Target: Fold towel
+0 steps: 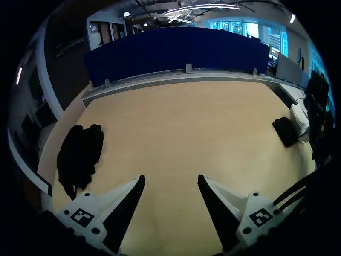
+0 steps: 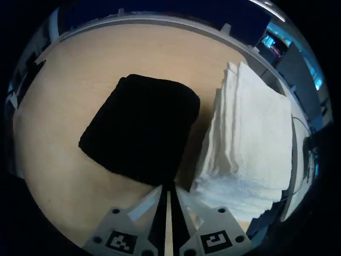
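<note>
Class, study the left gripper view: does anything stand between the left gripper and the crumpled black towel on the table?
Nothing visible does. The crumpled black towel lies on the wooden table, ahead of the left gripper and toward the left of that view. The gripper's fingers are spread open, and only bare tabletop lies between them and the towel.

White jaws, black pads (image 1: 125,213), square markers (image 1: 82,216)

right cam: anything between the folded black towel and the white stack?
Nothing but a narrow strip of bare table. In the right gripper view it separates the black towel from the stack of white towels.
</note>
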Motion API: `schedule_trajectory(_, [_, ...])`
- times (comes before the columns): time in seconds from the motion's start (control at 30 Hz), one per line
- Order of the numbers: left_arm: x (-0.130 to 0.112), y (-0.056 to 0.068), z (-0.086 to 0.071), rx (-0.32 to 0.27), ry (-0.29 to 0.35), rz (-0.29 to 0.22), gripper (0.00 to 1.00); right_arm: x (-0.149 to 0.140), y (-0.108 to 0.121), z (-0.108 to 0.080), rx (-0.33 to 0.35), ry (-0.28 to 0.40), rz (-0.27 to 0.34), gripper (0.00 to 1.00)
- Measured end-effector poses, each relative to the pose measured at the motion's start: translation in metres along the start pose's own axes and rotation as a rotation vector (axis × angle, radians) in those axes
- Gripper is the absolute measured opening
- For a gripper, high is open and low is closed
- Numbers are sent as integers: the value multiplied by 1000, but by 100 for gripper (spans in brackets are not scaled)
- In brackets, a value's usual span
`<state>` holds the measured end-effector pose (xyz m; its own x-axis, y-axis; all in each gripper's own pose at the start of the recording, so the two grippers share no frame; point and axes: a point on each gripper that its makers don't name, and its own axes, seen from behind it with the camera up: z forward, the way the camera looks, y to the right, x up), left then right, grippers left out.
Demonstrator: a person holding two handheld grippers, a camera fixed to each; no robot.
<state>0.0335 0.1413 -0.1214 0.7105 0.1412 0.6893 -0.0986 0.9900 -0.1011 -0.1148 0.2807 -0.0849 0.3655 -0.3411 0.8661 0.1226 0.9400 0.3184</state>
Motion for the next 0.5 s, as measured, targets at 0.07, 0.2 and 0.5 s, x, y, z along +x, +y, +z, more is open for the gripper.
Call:
schedule_trajectory(0.07, [0,0,0,0,0,1,91,0,0,-1,-1,1,0,5])
schedule_trajectory(0.2, [1,-1,0,-1,1,0,91,0,1,-3,-4,4,2,7])
schedule_trajectory(0.5, [2,0,0,-4,2,3,92,0,3,-8,-11,10,2,15])
